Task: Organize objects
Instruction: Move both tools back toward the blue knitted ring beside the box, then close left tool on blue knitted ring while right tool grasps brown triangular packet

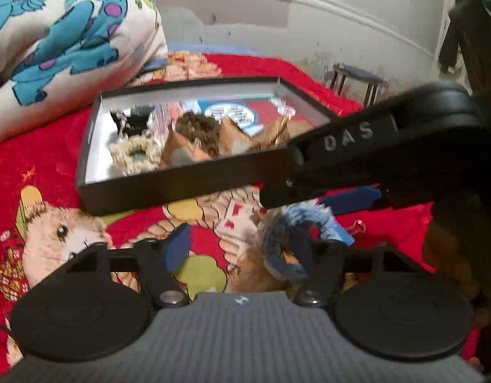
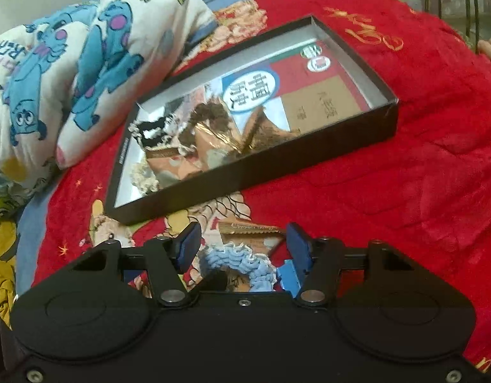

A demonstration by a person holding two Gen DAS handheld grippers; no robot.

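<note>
1. Right wrist view: the right gripper (image 2: 242,249) hangs low over the red blanket (image 2: 421,159) near its front edge, jaws spread wide on either side of a light blue crocheted scrunchie (image 2: 242,263). The scrunchie lies partly on a torn tan packet (image 2: 250,234), just outside the near wall of the black box (image 2: 309,162). Nothing is pinched yet.

2. Left wrist view: the left gripper (image 1: 242,249) is also spread, its right finger (image 1: 304,255) in among the same scrunchie (image 1: 312,223), which looks blue and darker blue from here. I cannot tell whether that finger touches it.

3. Risk, as I judge it: both grippers are crowding one soft loop. If both close, they could tug it between them or knock fingers together.

4. The yarn is limp and stretchy, so a shallow pinch may catch only a strand, or snag the packet beneath and drag it along.

5. The plush blanket gives under pressure, so pressing down could sink the fingers into the pile instead of under the loop.

6. The box already holds a tangle of scrunchies and packets at its left end, and a careless drop could land on the rim.

7. Only the left view shows the right gripper's black body (image 1: 373,146) crossing just over the box's near right corner, lettered "DAS", and a cream scrunchie (image 1: 135,156) in the box's near left corner.

8. Only the right view shows the box's bare right end, its printed card (image 2: 309,86), and the packet's full outline.
</note>
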